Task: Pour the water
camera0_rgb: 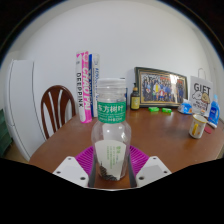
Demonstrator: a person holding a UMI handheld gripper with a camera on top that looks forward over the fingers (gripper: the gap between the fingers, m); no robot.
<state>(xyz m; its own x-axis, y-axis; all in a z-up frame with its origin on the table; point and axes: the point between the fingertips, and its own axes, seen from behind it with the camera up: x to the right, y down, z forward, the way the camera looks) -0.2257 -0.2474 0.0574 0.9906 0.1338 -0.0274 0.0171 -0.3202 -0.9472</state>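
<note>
A clear plastic bottle (111, 125) with a green and white label stands upright between my gripper's (111, 168) purple pads (84, 160). Its neck is open at the top, and no cap shows on it. Both pads press against the bottle's lower part, so the fingers are shut on it. The bottle's base is near the wooden table (160, 140), and I cannot tell whether it touches the surface. The water level inside is hard to make out.
A framed photo (161, 88) stands at the back right of the table. A white box (203, 98) and a small bottle (197, 127) lie further right. Tall pink and green boxes (86, 83) lean at the wall. A wooden chair (55, 108) stands at the left.
</note>
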